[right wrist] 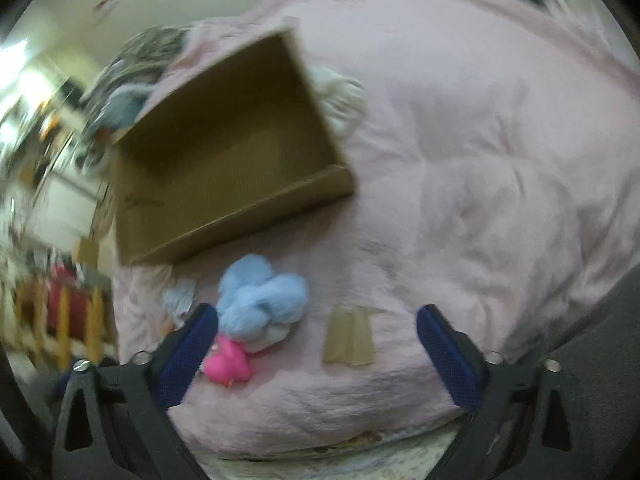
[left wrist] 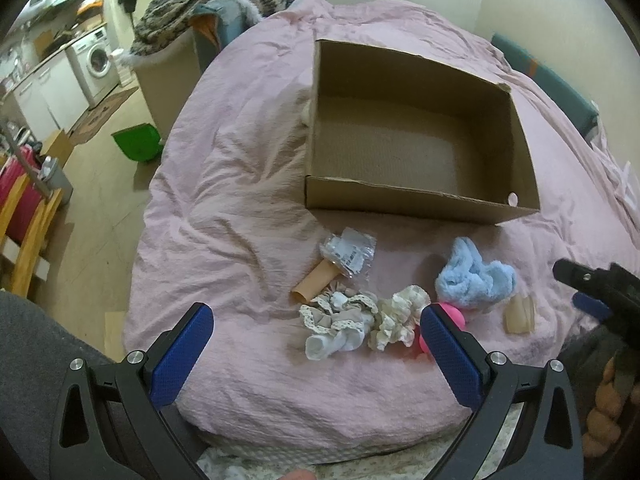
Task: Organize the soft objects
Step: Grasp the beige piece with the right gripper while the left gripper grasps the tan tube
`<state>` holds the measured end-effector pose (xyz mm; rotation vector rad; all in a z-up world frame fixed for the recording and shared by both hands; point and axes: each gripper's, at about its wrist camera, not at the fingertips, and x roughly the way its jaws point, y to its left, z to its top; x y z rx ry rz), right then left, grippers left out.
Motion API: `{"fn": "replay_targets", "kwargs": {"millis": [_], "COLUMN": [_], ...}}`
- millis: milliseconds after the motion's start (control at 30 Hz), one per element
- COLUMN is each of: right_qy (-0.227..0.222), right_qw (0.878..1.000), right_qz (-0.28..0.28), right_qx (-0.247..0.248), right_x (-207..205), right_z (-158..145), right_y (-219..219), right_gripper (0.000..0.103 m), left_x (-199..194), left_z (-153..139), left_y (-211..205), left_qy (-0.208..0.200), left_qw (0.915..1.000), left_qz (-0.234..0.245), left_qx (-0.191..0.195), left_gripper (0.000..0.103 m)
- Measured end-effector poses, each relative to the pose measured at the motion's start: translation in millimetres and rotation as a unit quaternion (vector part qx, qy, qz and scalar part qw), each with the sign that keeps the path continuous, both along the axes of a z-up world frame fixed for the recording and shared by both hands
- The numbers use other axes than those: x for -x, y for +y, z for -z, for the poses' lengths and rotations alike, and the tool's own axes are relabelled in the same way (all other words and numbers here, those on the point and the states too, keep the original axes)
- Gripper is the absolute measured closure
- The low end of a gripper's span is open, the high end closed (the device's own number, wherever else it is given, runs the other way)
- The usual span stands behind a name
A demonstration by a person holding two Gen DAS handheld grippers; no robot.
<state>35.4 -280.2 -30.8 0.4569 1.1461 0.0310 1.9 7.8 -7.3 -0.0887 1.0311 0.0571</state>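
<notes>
Soft objects lie in a loose cluster on the pink duvet (left wrist: 240,184) just in front of the cardboard box (left wrist: 420,204), and none is in the box yet, so you are judged to be at the start. Your left gripper (left wrist: 316,332) hangs spread wide and empty over the near edge of that cluster; your right gripper (right wrist: 316,332) is likewise spread and holds nothing, and its view is blurred. Nearest the left gripper, in front of the box, sit the lace-trimmed scrunchies (left wrist: 344,314) and a white sock (left wrist: 332,344), touching one another. They should be light and limp, so pinch a bunched fold at the middle rather than a trailing edge. The fluffy blue cloth (left wrist: 474,276) lies further toward the box's right corner and will squash down before the pads bite. A pink ball (left wrist: 454,314) is tucked against it and may roll if nudged. Stiffer bits are mixed in: a crinkly plastic packet (left wrist: 350,254), a cardboard tube (left wrist: 314,284) and a tan folded piece (left wrist: 520,314); keep them out of your grasp.
</notes>
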Motion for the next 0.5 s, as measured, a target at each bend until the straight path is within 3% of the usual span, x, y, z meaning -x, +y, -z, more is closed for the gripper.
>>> {"fn": "replay_targets", "kwargs": {"millis": [167,367,467,500], "right_qy": [0.111,0.131,0.132,0.132], "right_qw": [0.992,0.991,0.991,0.991], "right_qz": [0.037,-0.007,-0.027,-0.032], "right_qx": [-0.05,-0.028,-0.009,-0.003], "right_x": [-11.6,-23.3,-27.7,-27.2], "right_z": [45.5,63.8,66.9,68.7], "right_y": [-14.2,14.0,25.4,27.8], "right_gripper": [0.038,0.048,0.071,0.074], "left_x": [-4.9,-12.7,-20.5,-22.8], "left_z": [4.3,7.3,7.7,7.8], "left_y": [10.1,23.9,34.7,39.6], "left_qy": [0.013,0.033,0.047,0.052], "left_qw": [0.9996,0.9982,0.9968,0.9961], "left_qz": [-0.019,-0.037,-0.052,-0.06], "left_qx": [0.013,0.033,0.037,0.038], "left_gripper": [0.0,0.0,0.0,0.0]}}
